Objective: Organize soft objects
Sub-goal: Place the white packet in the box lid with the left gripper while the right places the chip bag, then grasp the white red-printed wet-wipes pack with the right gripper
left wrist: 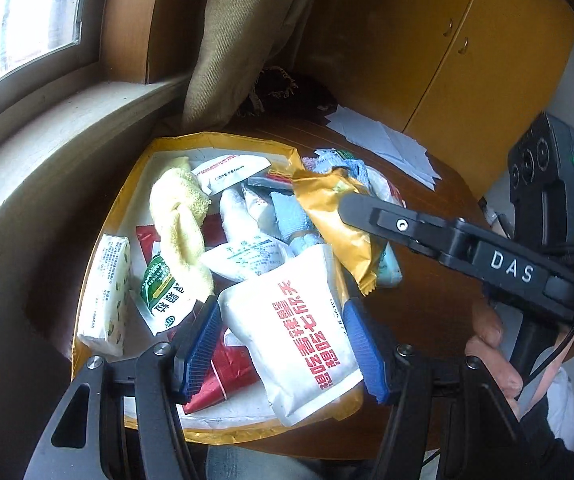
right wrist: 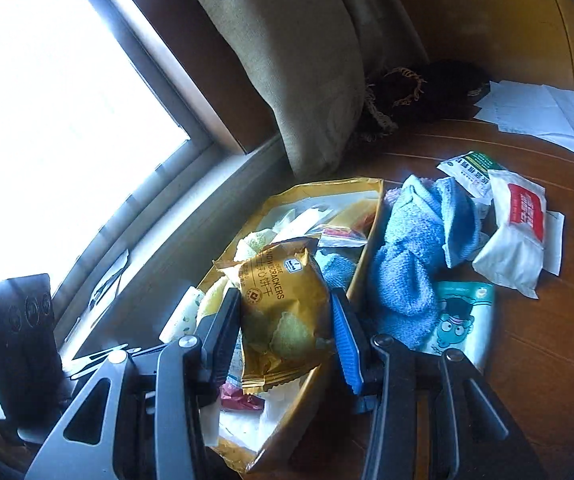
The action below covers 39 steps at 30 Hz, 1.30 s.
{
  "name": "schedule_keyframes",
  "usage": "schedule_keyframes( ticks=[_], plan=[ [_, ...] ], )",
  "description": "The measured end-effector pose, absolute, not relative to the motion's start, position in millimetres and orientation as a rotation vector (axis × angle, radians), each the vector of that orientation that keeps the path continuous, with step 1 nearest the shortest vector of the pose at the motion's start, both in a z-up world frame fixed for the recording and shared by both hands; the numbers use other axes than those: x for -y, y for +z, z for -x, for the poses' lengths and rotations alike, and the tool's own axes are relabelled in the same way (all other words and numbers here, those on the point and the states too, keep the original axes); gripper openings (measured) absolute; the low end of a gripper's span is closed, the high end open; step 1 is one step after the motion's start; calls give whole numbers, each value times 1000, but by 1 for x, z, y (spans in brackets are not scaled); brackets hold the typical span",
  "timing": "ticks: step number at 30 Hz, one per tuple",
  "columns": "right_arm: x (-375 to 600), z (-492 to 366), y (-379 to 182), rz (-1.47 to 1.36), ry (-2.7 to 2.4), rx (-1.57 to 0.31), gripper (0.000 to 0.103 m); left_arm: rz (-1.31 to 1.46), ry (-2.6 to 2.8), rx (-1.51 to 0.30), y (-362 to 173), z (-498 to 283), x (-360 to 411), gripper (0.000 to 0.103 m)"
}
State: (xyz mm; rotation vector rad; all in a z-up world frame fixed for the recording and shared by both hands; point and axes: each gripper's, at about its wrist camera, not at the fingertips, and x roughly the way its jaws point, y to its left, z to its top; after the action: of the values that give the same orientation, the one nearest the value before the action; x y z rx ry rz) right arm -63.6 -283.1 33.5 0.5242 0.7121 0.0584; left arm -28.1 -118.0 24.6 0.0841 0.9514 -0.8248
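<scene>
My left gripper is shut on a white packet with red lettering, held over the near side of a yellow-rimmed box. The box holds a yellow towel, a tissue pack, sachets and a red wrapper. My right gripper is shut on a gold cracker packet, above the box. In the left wrist view the same right gripper reaches in from the right with the gold packet.
On the brown table right of the box lie a blue towel, a teal cartoon packet, a white pack with a red label and a green-white sachet. Loose papers sit at the far right. A curtain and window sill stand behind.
</scene>
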Motion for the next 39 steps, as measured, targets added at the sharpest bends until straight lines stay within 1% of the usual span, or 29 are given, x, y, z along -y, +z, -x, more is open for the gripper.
schedule_keyframes(
  ticks=[5, 9, 13, 15, 20, 21, 22, 24, 33, 39],
  plan=[
    [273, 50, 25, -531, 67, -737, 43, -201, -818, -956, 8, 30, 126, 66],
    [269, 41, 20, -533, 67, -756, 43, -234, -816, -963, 1, 30, 124, 66],
    [265, 31, 25, -524, 69, -746, 44, -222, -829, -982, -1, 26, 121, 68],
    [266, 25, 24, -520, 59, -746, 44, -200, -826, -991, -1, 23, 118, 71],
    [276, 14, 12, -584, 38, -756, 48, -81, -832, -1002, 2, 17, 100, 76],
    [280, 17, 12, -606, 38, -740, 51, -56, -826, -1006, 3, 15, 98, 78],
    [284, 19, 13, -623, 39, -722, 56, -42, -816, -1008, 4, 13, 96, 78],
    [290, 23, 18, -641, 45, -701, 62, -11, -802, -995, 8, 10, 94, 78],
    [346, 80, 37, -682, -8, -623, 62, 80, -879, -918, 34, 24, 103, 78],
    [396, 113, 33, -701, -133, -624, 62, 77, -960, -896, 46, 38, 128, 79]
  ],
)
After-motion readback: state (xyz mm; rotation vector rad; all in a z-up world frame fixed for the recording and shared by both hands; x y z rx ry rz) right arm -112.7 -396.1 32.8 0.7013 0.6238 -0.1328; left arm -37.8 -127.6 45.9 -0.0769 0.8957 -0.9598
